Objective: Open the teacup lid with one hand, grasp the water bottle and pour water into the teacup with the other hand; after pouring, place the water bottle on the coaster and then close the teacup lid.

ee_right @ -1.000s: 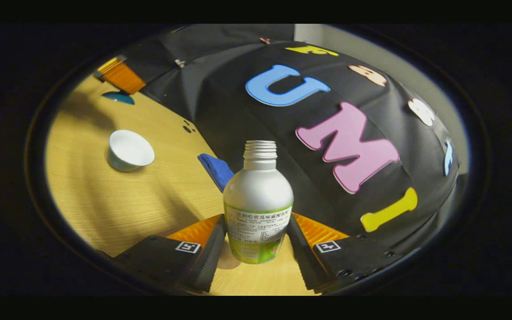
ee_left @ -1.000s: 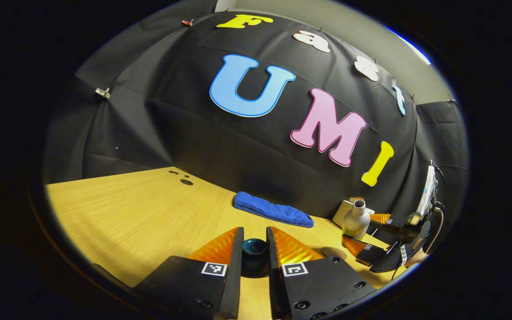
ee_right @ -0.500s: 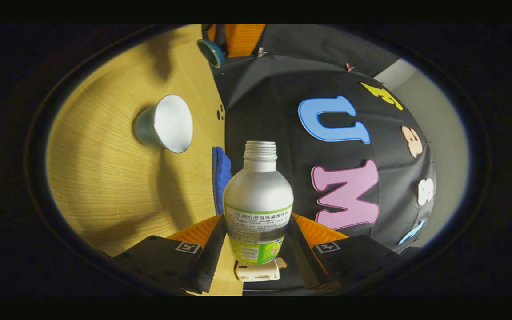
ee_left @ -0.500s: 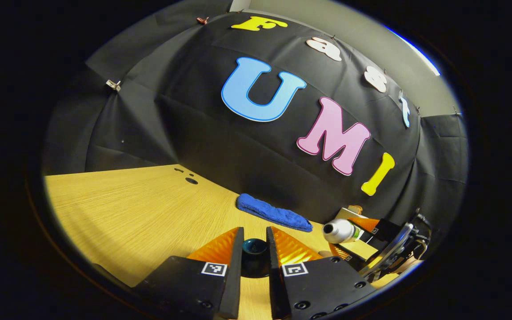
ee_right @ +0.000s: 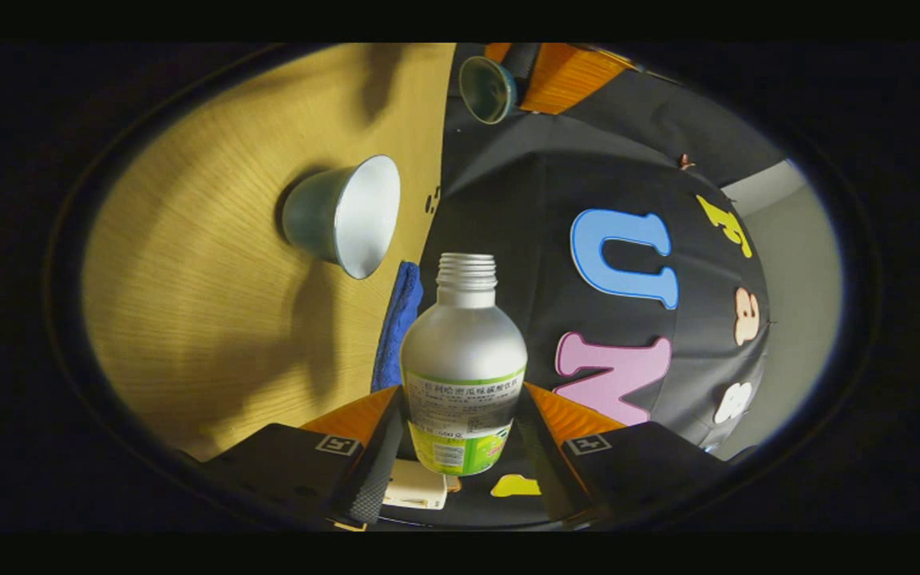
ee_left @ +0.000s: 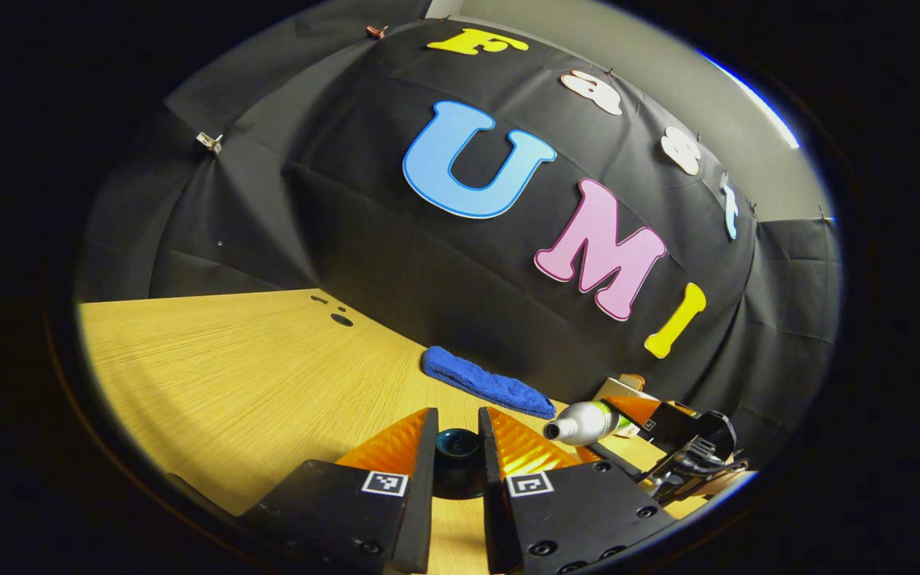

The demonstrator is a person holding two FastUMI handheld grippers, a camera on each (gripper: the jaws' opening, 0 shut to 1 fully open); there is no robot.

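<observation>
Within the last second the water bottle (ee_right: 464,351) has gone from upright to lying nearly on its side in the right gripper (ee_right: 460,447), whose two fingers are clamped on the labelled lower body; seen from the left gripper view the bottle (ee_left: 584,421) now points its open neck sideways, well above the table (ee_left: 228,375). That reads as the pour beginning, though I cannot make out any water leaving the threaded mouth, and the mouth does not yet look to be over the teacup (ee_right: 344,214), which stands near the back edge of the table, close to the blue cloth (ee_right: 398,319) that lies along that edge. The cup is uncovered: the left gripper (ee_left: 458,467) is clenched on the dark teal lid (ee_left: 458,457), held off to one side and little shifted from half a second ago. The cup is a small flared bowl, glossy white inside and grey-green outside, probably glazed ceramic. The bottle is matt silvery, round-shouldered with a narrow ribbed neck and a green and white paper label. The table is pale wood grain; the cloth looks like soft terry
</observation>
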